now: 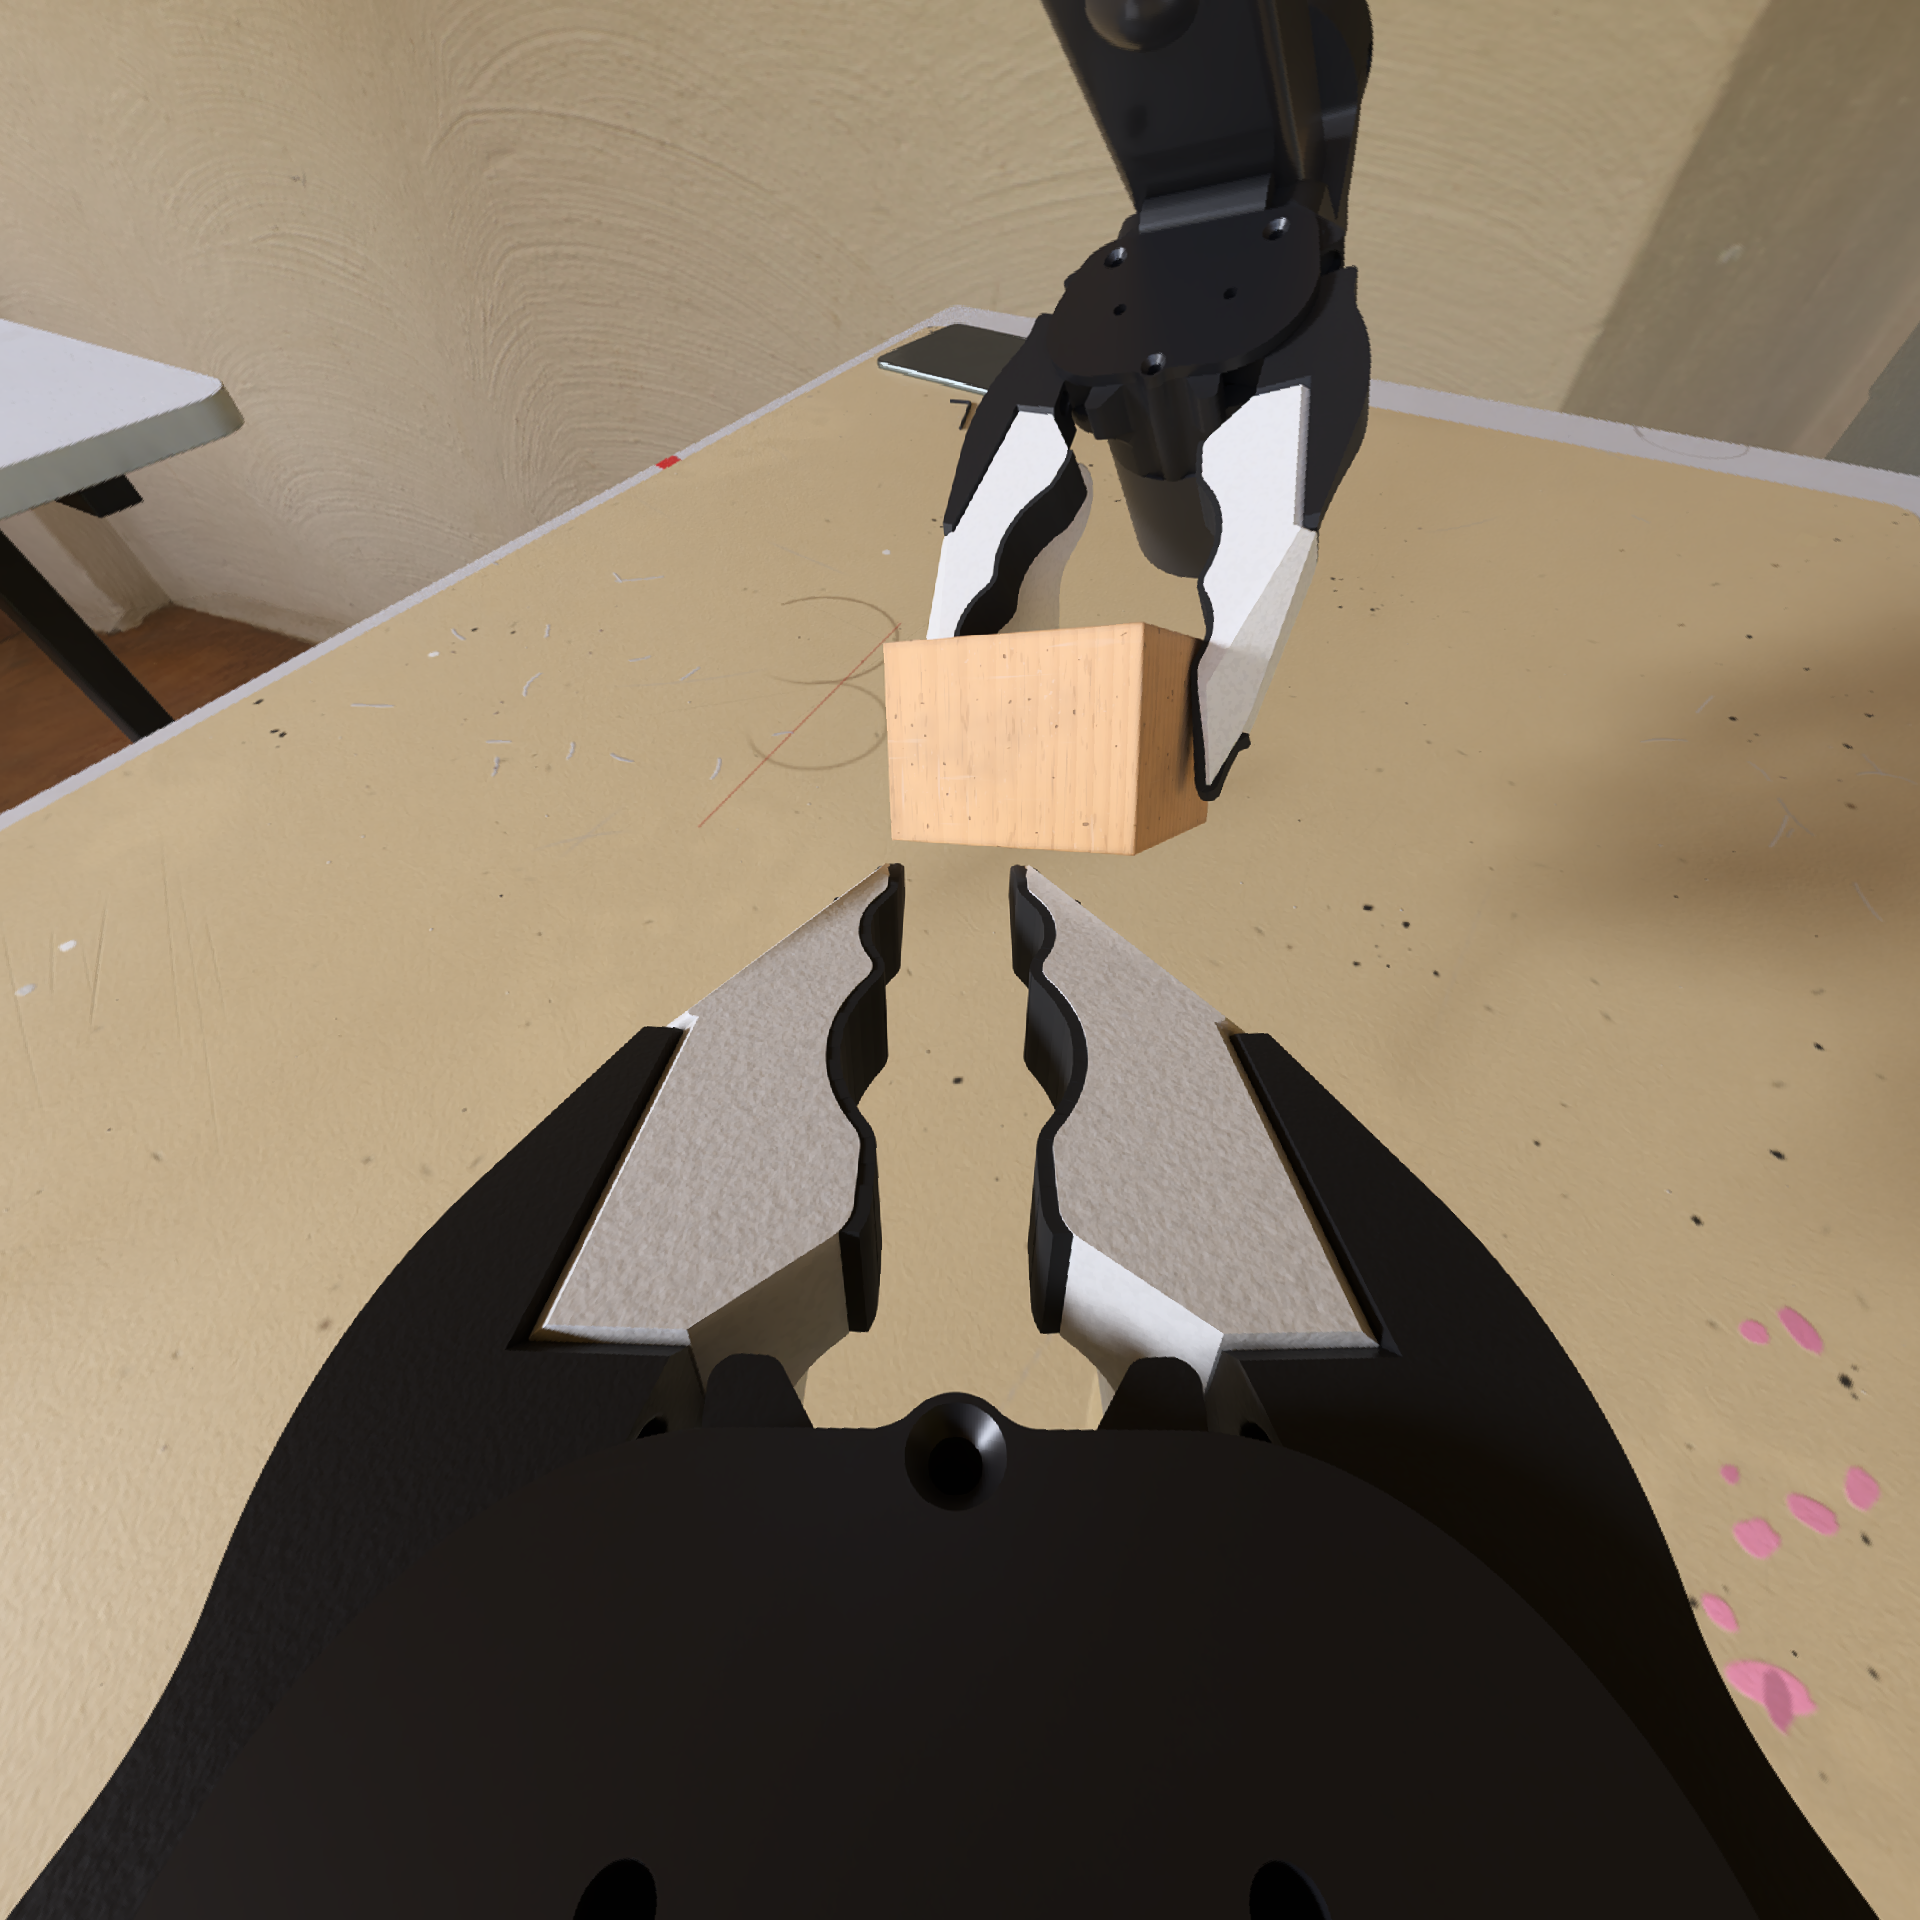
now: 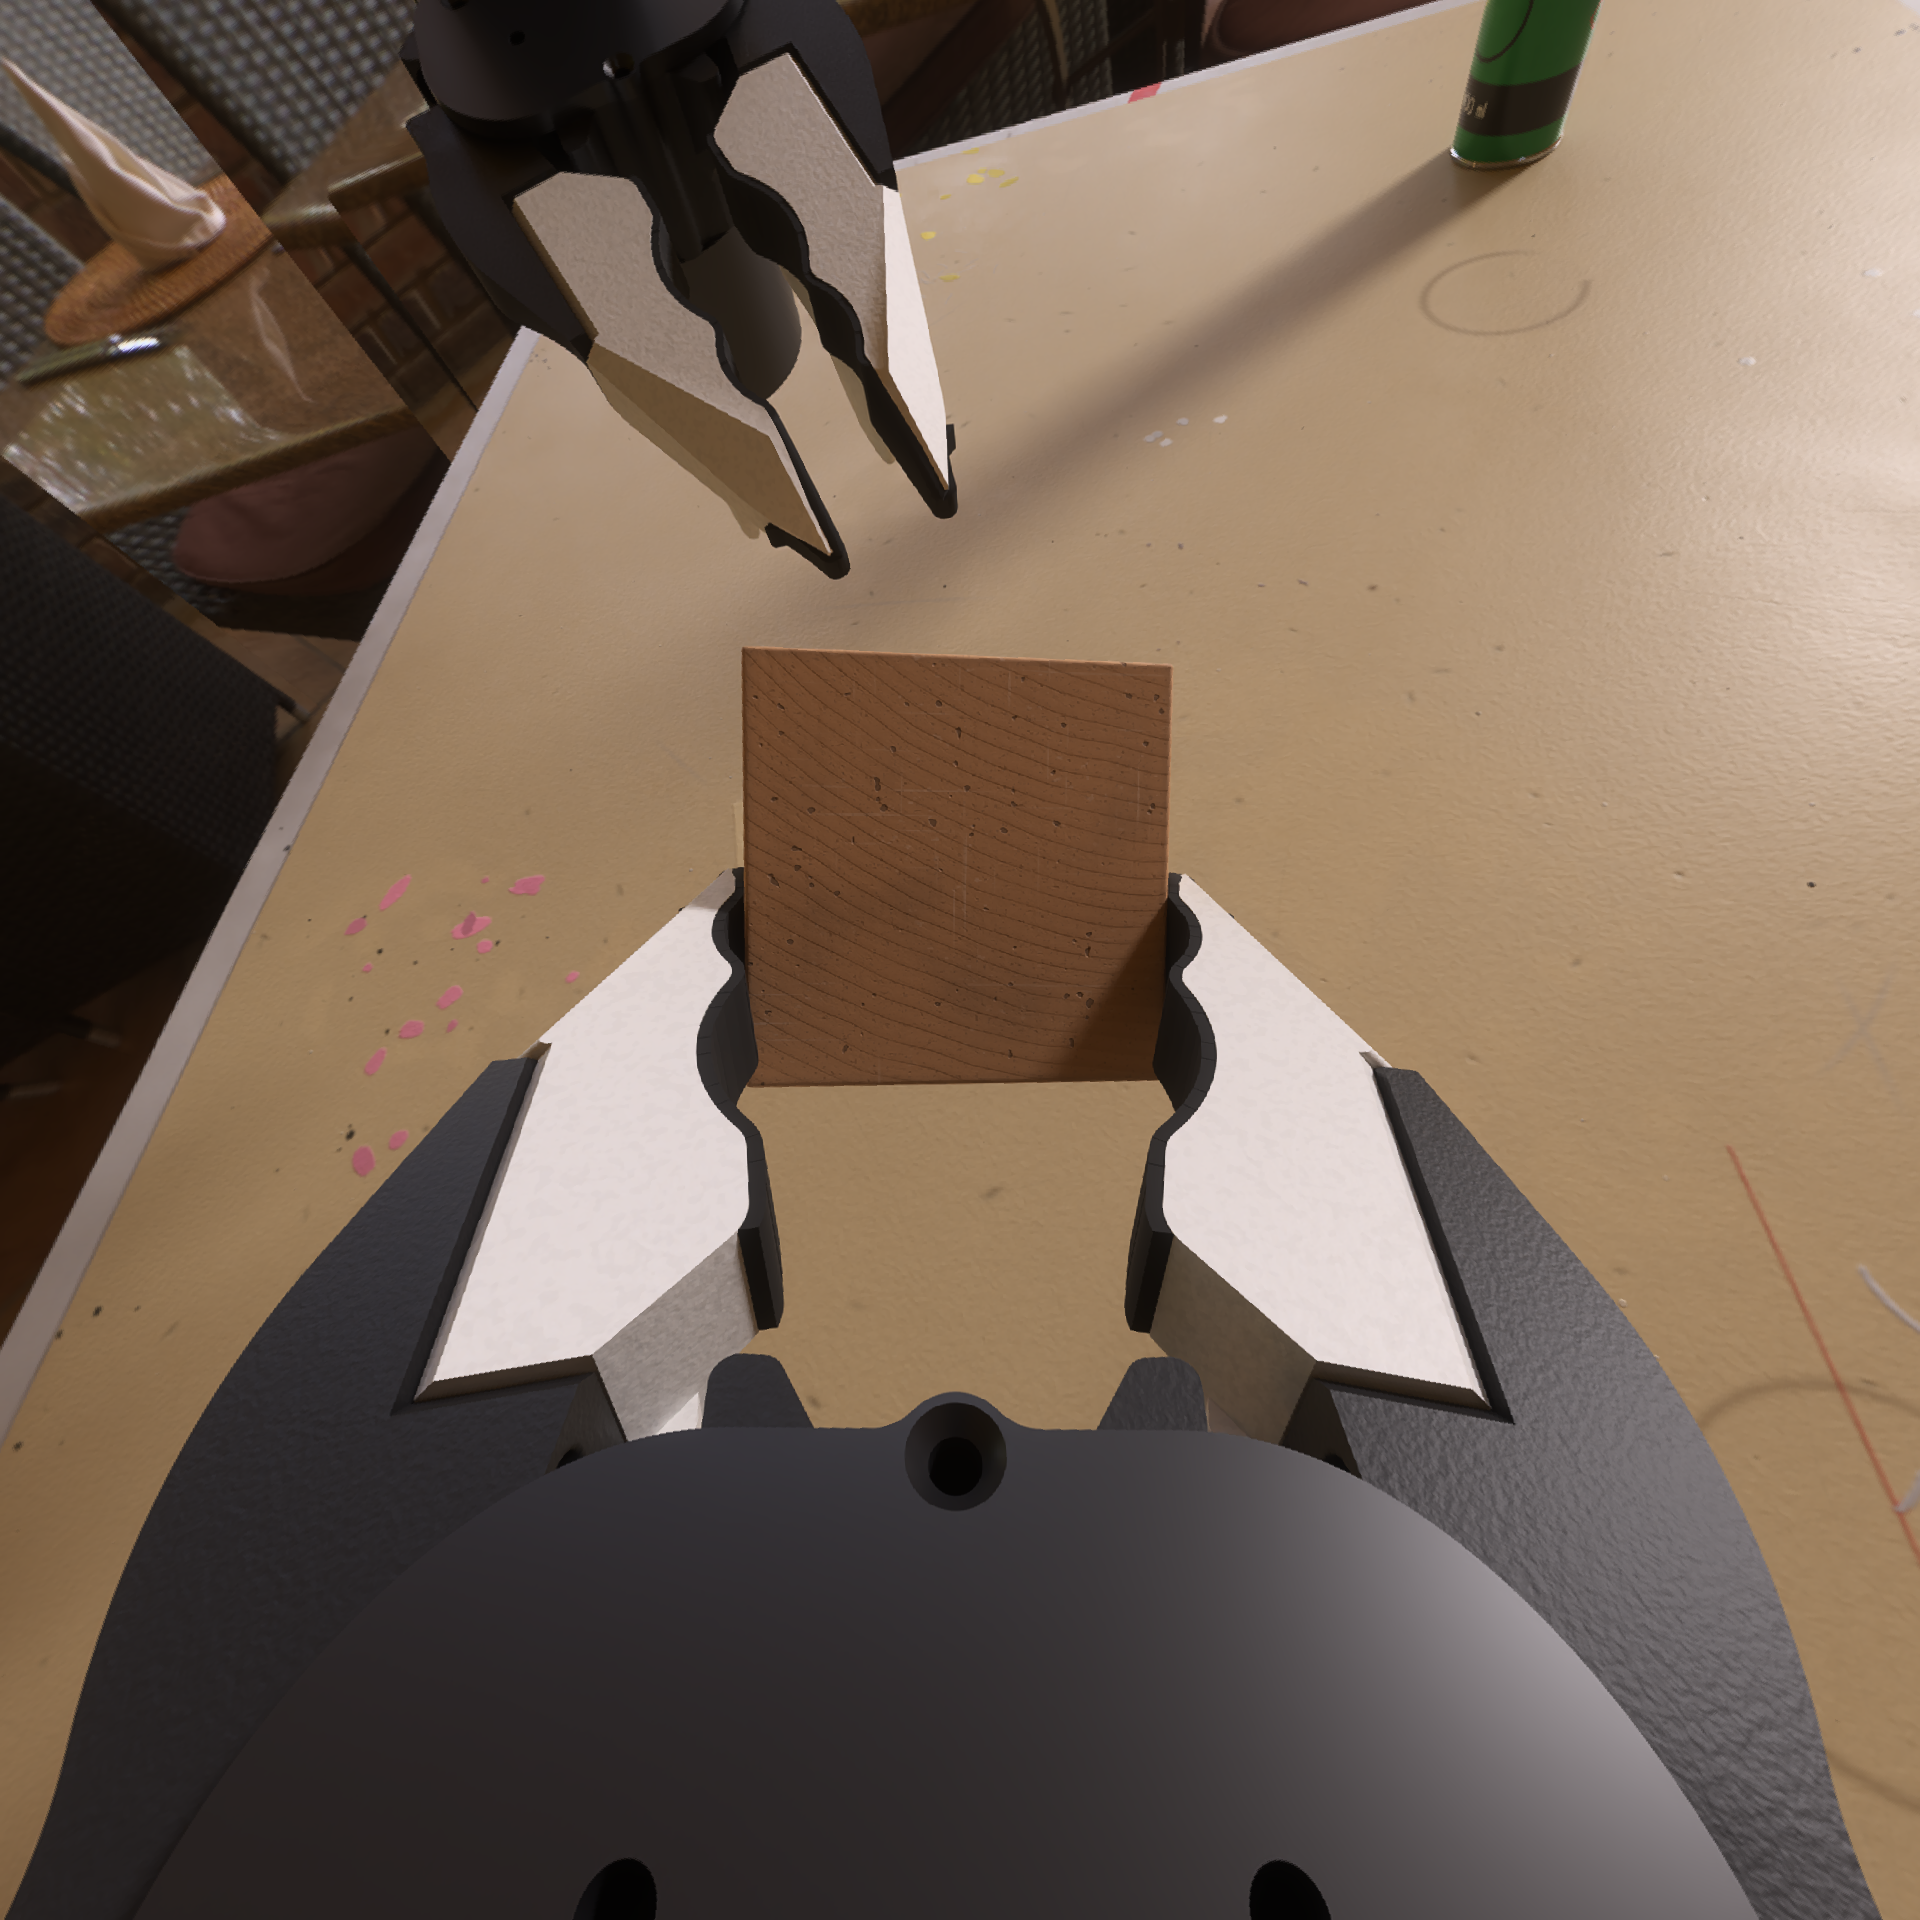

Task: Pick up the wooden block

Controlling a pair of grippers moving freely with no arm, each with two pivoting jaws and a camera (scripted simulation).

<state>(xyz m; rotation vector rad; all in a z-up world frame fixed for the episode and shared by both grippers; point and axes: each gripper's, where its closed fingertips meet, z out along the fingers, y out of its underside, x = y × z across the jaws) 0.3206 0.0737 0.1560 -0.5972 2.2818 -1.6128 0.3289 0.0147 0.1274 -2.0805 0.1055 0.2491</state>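
Observation:
The wooden block (image 1: 1039, 738) is a light, square-ended block. My right gripper (image 2: 956, 883) is shut on the wooden block (image 2: 956, 769), with a fingertip on each side. In the left wrist view the right gripper (image 1: 1081, 707) comes down from above, and the block appears to hang a little above the tan table (image 1: 416, 935). My left gripper (image 1: 956, 878) is empty, its fingers parted by a narrow gap, and it points at the block from just short of it. The left gripper also shows in the right wrist view (image 2: 890, 537), beyond the block.
A green can (image 2: 1517, 83) stands at the table's far right. A flat grey metal piece (image 1: 945, 358) lies at the far table edge. A grey side table (image 1: 94, 416) stands off to the left. The table edge (image 2: 312, 831) runs along the left. Pink paint spots (image 2: 447, 966) mark the top.

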